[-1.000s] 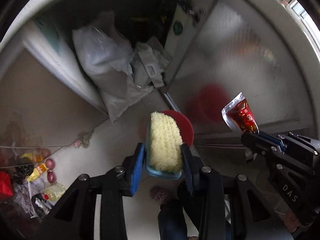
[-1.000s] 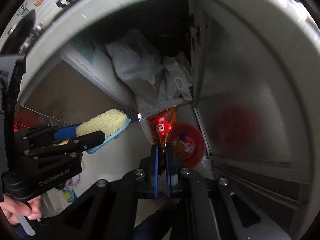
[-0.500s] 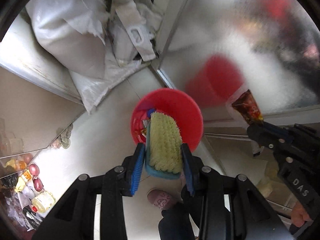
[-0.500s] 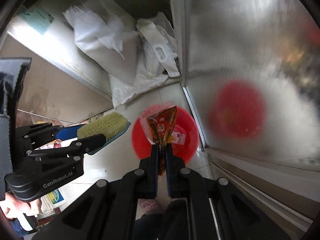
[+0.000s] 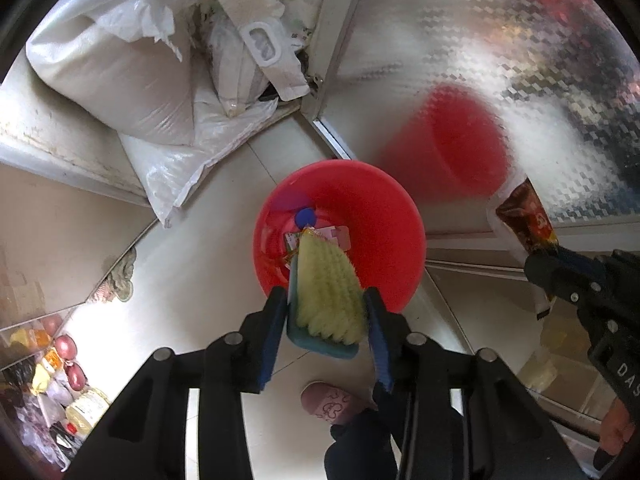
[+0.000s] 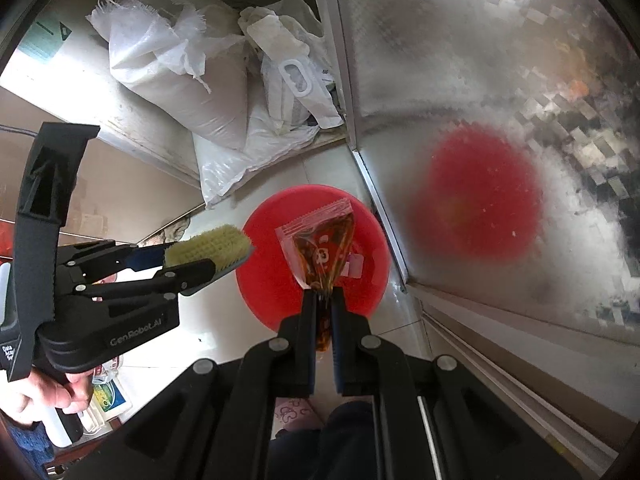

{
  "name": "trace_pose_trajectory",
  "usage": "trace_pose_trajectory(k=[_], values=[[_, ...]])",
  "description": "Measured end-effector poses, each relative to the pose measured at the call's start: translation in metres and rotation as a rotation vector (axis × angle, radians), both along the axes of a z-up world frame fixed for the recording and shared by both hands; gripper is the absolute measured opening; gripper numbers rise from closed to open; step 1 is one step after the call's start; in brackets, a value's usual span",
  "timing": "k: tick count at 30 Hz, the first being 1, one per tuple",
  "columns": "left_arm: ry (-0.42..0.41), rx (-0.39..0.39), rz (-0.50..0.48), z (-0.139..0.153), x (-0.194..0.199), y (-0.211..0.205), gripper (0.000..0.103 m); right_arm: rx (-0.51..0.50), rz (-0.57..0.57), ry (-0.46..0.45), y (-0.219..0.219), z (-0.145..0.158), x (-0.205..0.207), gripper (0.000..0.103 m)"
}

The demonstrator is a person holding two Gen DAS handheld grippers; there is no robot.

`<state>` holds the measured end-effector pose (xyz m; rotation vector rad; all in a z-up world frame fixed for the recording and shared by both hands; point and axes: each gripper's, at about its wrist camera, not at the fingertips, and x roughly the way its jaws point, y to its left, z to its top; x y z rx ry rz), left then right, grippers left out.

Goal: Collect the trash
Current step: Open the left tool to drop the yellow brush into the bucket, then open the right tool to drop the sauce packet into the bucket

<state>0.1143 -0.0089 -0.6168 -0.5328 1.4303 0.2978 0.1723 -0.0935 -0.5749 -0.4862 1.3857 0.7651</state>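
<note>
On the far left, white woven sacks lean against a low ledge, with a crumpled white plastic bag just to their right. In the middle of the floor stands a red bin holding wrappers and a blue cap. The left gripper points down over the bin's near rim; its jaws are opening, with a yellow-bristled scrub brush on a blue back between them, tilted. To the right, the right gripper has its jaws pressed together, pinching the tail of a clear sauce packet above the bin. A frosted glass door on the far right mirrors the red bin.
</note>
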Motion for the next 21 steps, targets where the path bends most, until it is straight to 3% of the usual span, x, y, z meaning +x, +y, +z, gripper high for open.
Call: trace_pose_trajectory(k=[5,7,13,17,21], values=[[-0.02,-0.011,0.012,0.013,0.002,0.001,0.076,-0.004,-0.004,0.009,-0.002,0.001,0.0,0.006],[-0.024,-0.012,0.016,0.017,0.003,0.002,0.083,-0.008,-0.002,0.011,-0.001,0.0,0.0,0.006],[-0.027,-0.023,0.045,0.025,0.001,0.006,0.092,-0.02,0.006,0.015,-0.002,0.007,0.001,0.006],[0.011,0.026,0.041,0.023,-0.005,0.007,0.092,-0.018,0.017,0.024,0.0,0.006,0.0,0.006],[0.007,0.024,0.077,0.021,-0.017,0.017,0.092,-0.027,0.034,0.047,0.008,-0.003,-0.002,0.007]])
